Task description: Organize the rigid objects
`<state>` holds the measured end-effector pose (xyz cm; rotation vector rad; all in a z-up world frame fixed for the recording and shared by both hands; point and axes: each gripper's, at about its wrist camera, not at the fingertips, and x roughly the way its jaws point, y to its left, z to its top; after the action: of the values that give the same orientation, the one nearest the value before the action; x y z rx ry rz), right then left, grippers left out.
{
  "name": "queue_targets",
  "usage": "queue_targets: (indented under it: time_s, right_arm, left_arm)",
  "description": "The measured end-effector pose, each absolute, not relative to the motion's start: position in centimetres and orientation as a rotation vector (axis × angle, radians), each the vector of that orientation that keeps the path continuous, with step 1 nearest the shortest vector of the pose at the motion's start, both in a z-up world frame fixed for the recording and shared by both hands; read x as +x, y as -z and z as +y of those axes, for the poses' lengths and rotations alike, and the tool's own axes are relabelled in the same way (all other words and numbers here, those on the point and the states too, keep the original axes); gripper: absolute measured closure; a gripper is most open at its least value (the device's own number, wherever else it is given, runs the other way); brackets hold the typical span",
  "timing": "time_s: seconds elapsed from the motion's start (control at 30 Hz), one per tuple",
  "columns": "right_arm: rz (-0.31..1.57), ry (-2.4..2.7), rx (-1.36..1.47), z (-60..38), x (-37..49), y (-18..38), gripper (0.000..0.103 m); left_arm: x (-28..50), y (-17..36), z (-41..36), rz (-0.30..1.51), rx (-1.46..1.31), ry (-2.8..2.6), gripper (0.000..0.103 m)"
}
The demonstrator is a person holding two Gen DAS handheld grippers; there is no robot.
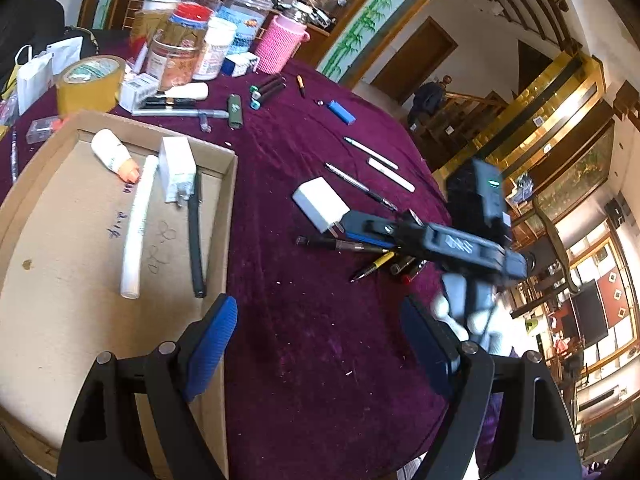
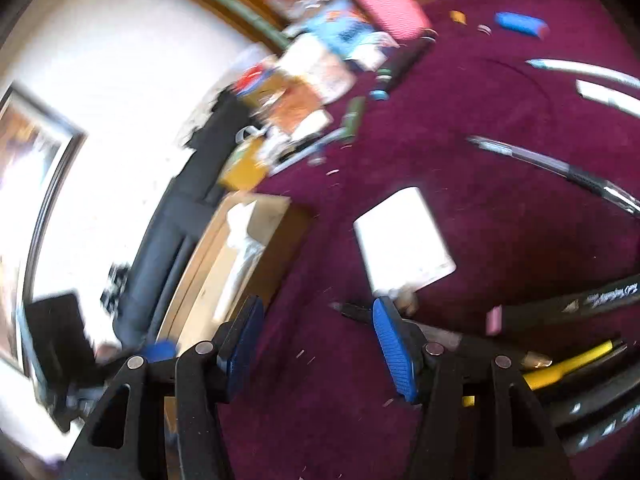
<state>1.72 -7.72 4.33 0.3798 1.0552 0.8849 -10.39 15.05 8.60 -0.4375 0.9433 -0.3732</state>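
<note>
Both tongs are being held open and empty — the right gripper (image 2: 316,344) just before the white charger (image 2: 404,236), the left gripper (image 1: 316,344) beside the cardboard box (image 1: 224,216).

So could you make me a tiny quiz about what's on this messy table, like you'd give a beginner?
1. True or false: the cardboard box already holds a white charger.
2. Which lies closest ahead of the right gripper? A) blue lighter B) white charger C) tape roll
3. What colour is the tablecloth?

Key: 1 true. 2 B, the white charger on the cloth; the blue lighter and tape roll lie farther off. 3 Dark purple.
</note>
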Motion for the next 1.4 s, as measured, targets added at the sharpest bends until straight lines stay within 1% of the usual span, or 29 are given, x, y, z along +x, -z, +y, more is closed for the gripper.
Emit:
queue_targets:
  time_s: [0.13,0.2,0.33,0.43,0.53,0.73,0.8,0.83,1.0,1.17,1.2,1.23,1.27,1.3,1.33,1.4]
  right_arm:
    - [0.921,-0.749,0.407,-11.2,0.6,-5.1,0.041]
    - [0.887,-0.697,0.482,-13.5,0.8,-4.4,0.041]
    - [0.874,-0.602,0.655,-17.4,1.6,-2.9,0.04]
    - [0.846,-0.572,0.737,-19.1,1.8,-2.8,0.034]
    - [0.831,-0.563,0.76,-19.6,1.7,-3.1,0.033]
    - [0.837,-0.584,0.772,-19.5,1.6,-3.4,0.033]
    - [0.836,-0.591,0.79,-19.6,1.6,-3.2,0.032]
    - [0.835,-0.595,0.8,-19.7,1.6,-3.2,0.031]
    - [0.832,-0.596,0.822,-19.9,1.5,-3.3,0.029]
    - [0.84,-0.597,0.846,-19.9,1.6,-3.0,0.028]
    - [0.844,-0.595,0.852,-20.0,1.7,-2.9,0.028]
    - [0.85,-0.589,0.859,-20.0,1.8,-2.7,0.028]
    - [0.858,-0.583,0.868,-20.1,1.9,-2.6,0.028]
    - [0.864,-0.579,0.876,-20.2,1.9,-2.4,0.028]
    - [0.861,-0.58,0.884,-20.4,1.9,-2.4,0.028]
    - [0.857,-0.574,0.886,-20.5,1.9,-2.4,0.028]
  left_arm:
    - [-9.3,-8.4,12.9,0.965,-0.371,0.36,0.02]
    - [-8.6,-8.6,11.5,0.963,-0.331,0.359,0.02]
    - [-6.0,-8.6,8.5,0.973,-0.263,0.332,0.02]
    - [-2.4,-7.6,7.3,1.011,-0.329,0.295,0.02]
    - [0.6,-6.1,6.4,1.056,-0.361,0.245,0.021]
    - [5.0,-3.2,4.6,1.116,-0.246,0.052,0.021]
    - [6.2,-2.2,4.4,1.146,-0.262,0.04,0.016]
    - [6.7,-1.8,4.2,1.166,-0.267,0.038,0.016]
    - [8.1,-1.2,2.3,1.171,-0.185,0.019,0.003]
    - [7.9,-0.9,1.1,1.135,-0.095,0.004,0.001]
    - [7.7,-0.9,1.1,1.126,-0.08,0.015,0.003]
    - [7.5,-1.0,1.1,1.115,-0.069,0.021,0.007]
    - [7.1,-1.2,1.3,1.097,-0.047,0.016,0.021]
    - [6.8,-1.2,1.3,1.085,-0.025,0.016,0.032]
    - [6.3,-1.4,1.6,1.076,-0.014,0.046,0.034]
    - [5.6,-1.5,2.1,1.082,-0.009,0.086,0.034]
